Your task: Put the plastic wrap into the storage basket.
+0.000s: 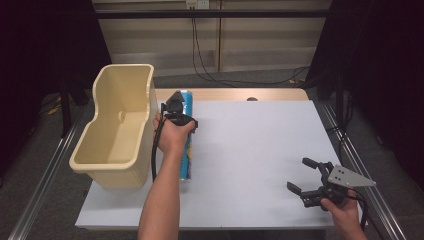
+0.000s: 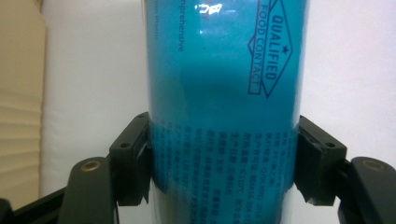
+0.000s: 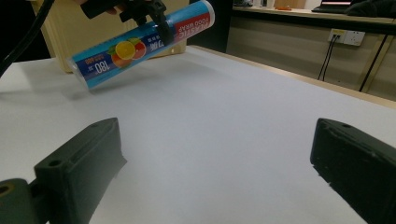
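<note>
While clear of the table, blue food-wrap roll clamped in left gripper jaws beside the cream bin; right gripper jaws wide, empty.

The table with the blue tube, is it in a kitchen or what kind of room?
Probably not a kitchen; it looks like a lab or office test room. The white table has metal rails beside it, cables run to a wall socket, and a desk with a laptop stands behind.

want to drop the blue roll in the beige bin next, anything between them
Nothing visible. The left gripper holds the blue roll tilted off the white table, right beside the beige bin; only the bin's own near wall must be cleared.
</note>
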Demonstrator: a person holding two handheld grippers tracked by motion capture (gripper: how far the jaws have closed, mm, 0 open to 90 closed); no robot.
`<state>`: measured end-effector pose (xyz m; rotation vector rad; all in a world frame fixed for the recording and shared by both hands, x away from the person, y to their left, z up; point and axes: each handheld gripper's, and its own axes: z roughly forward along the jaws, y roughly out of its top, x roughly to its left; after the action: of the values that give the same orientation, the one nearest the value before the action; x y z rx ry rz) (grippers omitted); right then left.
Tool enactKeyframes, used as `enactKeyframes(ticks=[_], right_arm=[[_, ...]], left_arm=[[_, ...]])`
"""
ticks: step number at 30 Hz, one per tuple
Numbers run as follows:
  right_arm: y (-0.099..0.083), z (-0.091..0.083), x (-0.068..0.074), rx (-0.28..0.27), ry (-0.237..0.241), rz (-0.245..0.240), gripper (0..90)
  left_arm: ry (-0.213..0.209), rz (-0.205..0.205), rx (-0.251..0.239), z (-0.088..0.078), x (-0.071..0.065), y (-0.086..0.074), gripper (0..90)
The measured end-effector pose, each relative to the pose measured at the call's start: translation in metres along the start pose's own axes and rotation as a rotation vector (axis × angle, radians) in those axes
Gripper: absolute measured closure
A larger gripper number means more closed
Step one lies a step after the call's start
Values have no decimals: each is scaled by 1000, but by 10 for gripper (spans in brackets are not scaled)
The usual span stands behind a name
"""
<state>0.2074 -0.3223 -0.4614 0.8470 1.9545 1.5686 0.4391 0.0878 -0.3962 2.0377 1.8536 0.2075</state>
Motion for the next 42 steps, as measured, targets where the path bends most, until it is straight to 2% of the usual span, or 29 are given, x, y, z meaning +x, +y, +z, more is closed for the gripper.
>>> enactKeyframes(ticks=[7,11,22,29,42], right_arm=[[-1,1,-1,3,6,1,17],[0,1,0,1,5,2,17],[0,3,1,-2,12,4,17],[0,4,2,0,15,1,17],[0,5,4,7,27,-1,17]], left_arm=[[-12,-15,-16,-13,2,3,324],[-19,-12,-23,-29,0,6,324],[-73,-4,-46,-73,-6,12,324],[-77,5,-57,-99,-6,17,325],[-87,-10,-69,-138,1,19,324]])
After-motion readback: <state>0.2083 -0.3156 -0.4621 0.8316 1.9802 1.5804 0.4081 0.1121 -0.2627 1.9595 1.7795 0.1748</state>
